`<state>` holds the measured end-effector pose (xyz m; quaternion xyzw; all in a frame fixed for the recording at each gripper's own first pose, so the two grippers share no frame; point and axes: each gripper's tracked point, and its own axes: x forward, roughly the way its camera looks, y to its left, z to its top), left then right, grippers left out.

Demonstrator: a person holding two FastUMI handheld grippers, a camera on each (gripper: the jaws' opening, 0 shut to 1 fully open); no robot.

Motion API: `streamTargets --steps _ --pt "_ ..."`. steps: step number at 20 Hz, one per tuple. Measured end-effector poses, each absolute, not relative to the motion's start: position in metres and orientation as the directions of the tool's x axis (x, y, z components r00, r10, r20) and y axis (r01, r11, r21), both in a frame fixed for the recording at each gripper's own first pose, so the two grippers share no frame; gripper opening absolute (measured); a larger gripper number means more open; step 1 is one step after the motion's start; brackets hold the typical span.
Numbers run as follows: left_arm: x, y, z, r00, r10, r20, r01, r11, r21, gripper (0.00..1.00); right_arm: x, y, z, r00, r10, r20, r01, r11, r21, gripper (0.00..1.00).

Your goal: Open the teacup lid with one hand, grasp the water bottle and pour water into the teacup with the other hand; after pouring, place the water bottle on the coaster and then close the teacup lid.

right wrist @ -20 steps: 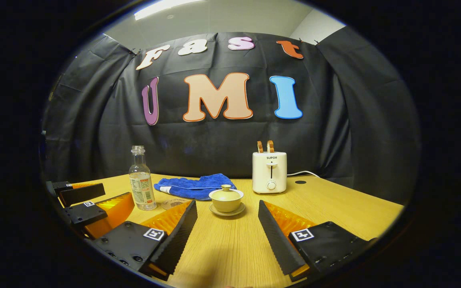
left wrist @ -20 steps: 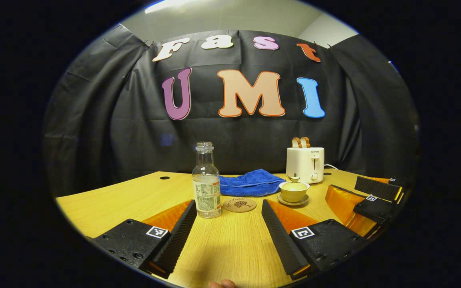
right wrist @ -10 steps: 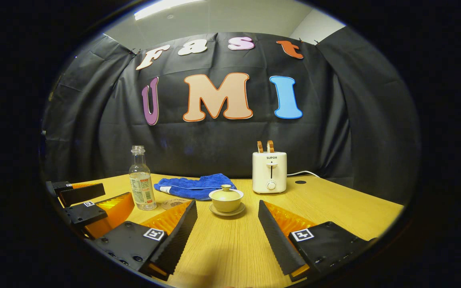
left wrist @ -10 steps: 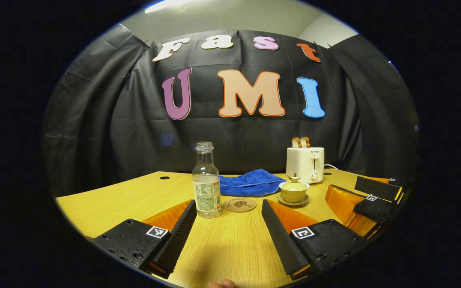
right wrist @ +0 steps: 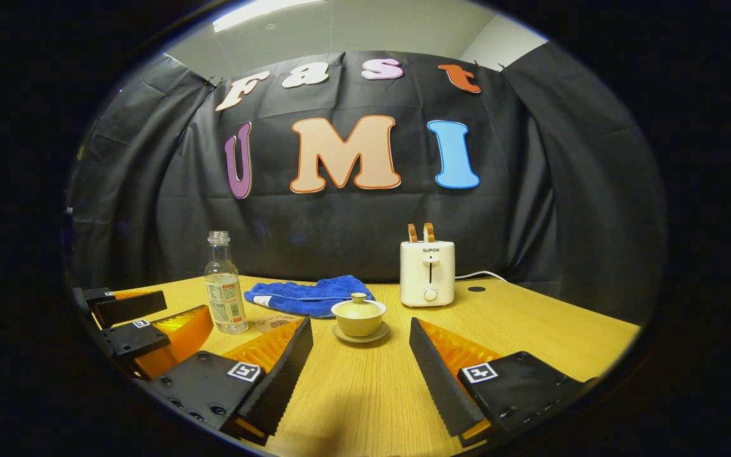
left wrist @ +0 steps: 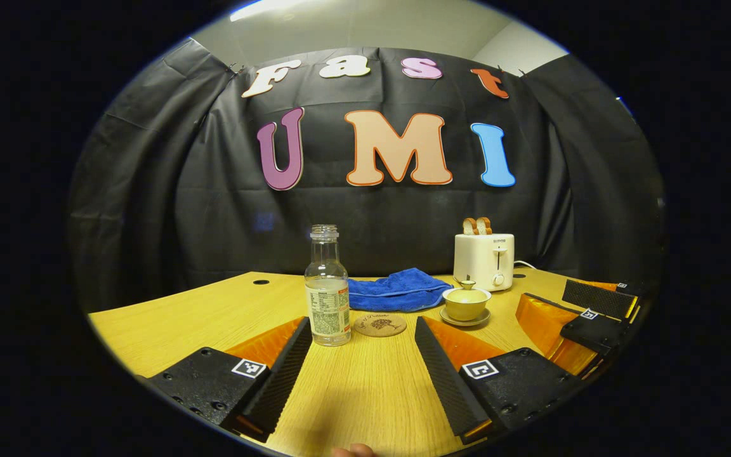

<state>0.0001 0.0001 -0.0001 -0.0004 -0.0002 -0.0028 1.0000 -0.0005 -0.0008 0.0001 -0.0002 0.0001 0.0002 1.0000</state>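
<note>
On a wooden table [right wrist: 530,330], the uncapped water bottle [left wrist: 327,289] stood upright, the coaster [left wrist: 380,325] just beside it, a blue cloth [left wrist: 397,290] behind. The lidded teacup [right wrist: 358,315] sat on its saucer near a toaster [right wrist: 428,271]. The left gripper [left wrist: 362,362] and right gripper [right wrist: 360,365] were spread wide, holding nothing.

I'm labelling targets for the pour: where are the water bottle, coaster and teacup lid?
water bottle [left wrist: 327,311], left gripper view, on its label.
coaster [left wrist: 380,325], left gripper view, its top face.
teacup lid [right wrist: 358,306], right gripper view, its dome.
</note>
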Motion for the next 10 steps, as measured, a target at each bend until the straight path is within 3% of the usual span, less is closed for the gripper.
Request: streamTargets --steps 6,10 --pt "0.000 -0.001 0.000 1.000 -0.016 0.001 0.016 1.000 -0.001 0.95 0.006 0.007 -0.001 0.999 0.050 -0.006 -0.050 0.999 0.002 0.94" --pt "0.000 -0.005 0.000 0.999 -0.042 0.001 0.042 0.999 -0.002 0.95 0.044 0.001 -0.006 0.997 0.071 -0.029 -0.071 0.997 0.000 0.98"
